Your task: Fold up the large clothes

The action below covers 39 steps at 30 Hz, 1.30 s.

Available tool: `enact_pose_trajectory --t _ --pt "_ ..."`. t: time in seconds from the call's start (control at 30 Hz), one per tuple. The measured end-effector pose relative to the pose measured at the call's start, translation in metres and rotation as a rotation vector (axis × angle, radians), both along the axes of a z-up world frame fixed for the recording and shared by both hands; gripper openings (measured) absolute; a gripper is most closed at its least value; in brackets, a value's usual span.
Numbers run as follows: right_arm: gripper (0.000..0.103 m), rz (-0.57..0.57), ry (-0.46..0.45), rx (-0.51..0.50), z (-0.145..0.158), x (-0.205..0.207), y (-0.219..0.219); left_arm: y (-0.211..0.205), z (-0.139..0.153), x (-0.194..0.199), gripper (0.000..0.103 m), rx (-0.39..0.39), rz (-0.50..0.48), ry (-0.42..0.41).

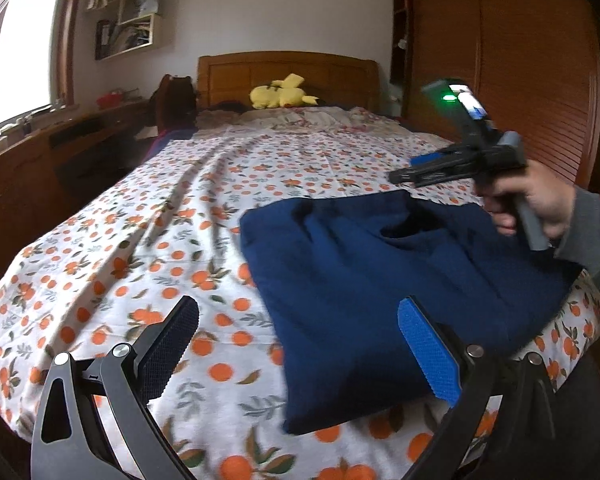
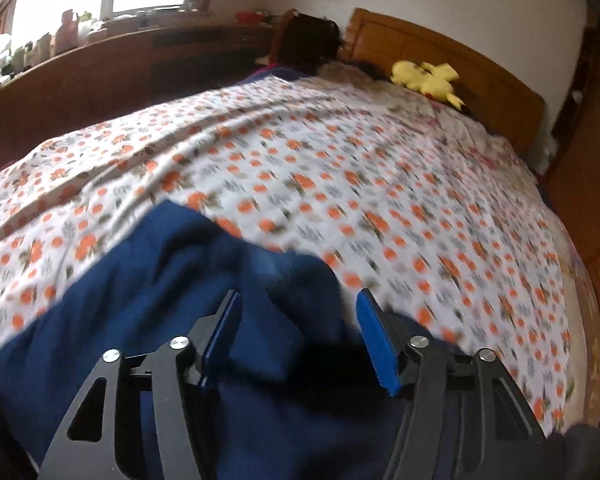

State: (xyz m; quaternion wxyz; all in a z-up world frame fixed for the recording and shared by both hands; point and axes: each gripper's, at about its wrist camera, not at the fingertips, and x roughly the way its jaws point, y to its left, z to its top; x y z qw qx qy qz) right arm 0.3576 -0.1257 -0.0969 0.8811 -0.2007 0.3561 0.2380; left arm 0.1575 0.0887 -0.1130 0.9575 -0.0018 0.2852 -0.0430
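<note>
Folded navy garment (image 1: 380, 280) lies on my bedsheet (image 1: 140, 240), the white one printed with oranges, and fills the lower right of the left wrist view, near the bed's front edge. My left gripper (image 1: 300, 348) hangs above the sheet at the bottom of that frame with its jaws wide apart and nothing between them; its blue finger sits over the garment's near left part, the black one over bare sheet. At the right edge of the same view my right hand (image 1: 540, 204) holds the right gripper (image 2: 296, 336) just past the garment's far right corner. In the right wrist view, which is blurred, those jaws stand open and empty over the dark cloth at lower centre. A yellow plush toy (image 1: 280, 96) rests at the wooden headboard (image 1: 288, 68) near the top centre, and a wardrobe (image 1: 520, 60) fills the upper right.
</note>
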Motion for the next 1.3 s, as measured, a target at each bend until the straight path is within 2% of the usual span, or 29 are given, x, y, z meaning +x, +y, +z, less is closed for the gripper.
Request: enact_pose_trajectory --t 0.13,0.23,0.43,0.6,0.77,0.97,1.03,1.07,1.1,1.17,1.23,1.3 --pt "0.054 -0.054 0.019 -0.012 -0.004 -0.021 -0.062 -0.025 -0.004 0.008 0.1 0.011 -0.044 0.01" --pt "0.054 -0.111 0.025 -0.023 -0.007 -0.021 -0.102 -0.044 -0.008 0.014 0.1 0.028 -0.073 0.014" --pt "0.054 -0.263 0.052 0.0 -0.02 0.01 -0.168 -0.071 -0.014 0.031 0.1 0.02 -0.091 0.021" --pt "0.054 -0.399 0.129 0.023 -0.045 0.046 -0.216 -0.088 -0.014 0.049 0.1 -0.003 -0.104 0.03" --pt "0.054 -0.484 0.204 0.061 -0.067 0.073 -0.242 -0.098 -0.009 0.056 0.1 -0.017 -0.115 0.014" --pt "0.054 -0.495 0.256 0.059 -0.085 0.095 -0.244 -0.103 -0.015 0.06 0.1 -0.016 -0.117 0.027" --pt "0.043 -0.491 0.257 0.06 -0.087 0.1 -0.243 -0.104 -0.016 0.06 0.1 -0.012 -0.121 0.032" --pt "0.02 -0.487 0.259 0.062 -0.087 0.103 -0.243 -0.105 -0.018 0.061 0.1 -0.009 -0.123 0.036" --pt "0.004 -0.482 0.257 0.062 -0.087 0.104 -0.242 -0.106 -0.019 0.061 0.1 -0.007 -0.123 0.039" --pt "0.003 -0.441 0.202 0.076 -0.077 0.103 -0.239 -0.108 -0.022 0.062 0.1 -0.001 -0.128 0.047" --pt "0.003 -0.42 0.091 0.114 -0.058 0.094 -0.241 -0.109 -0.023 0.062 0.1 0.004 -0.132 0.049" --pt "0.003 -0.499 0.027 0.099 -0.046 0.093 -0.25 -0.109 -0.023 0.062 0.1 0.004 -0.134 0.049"
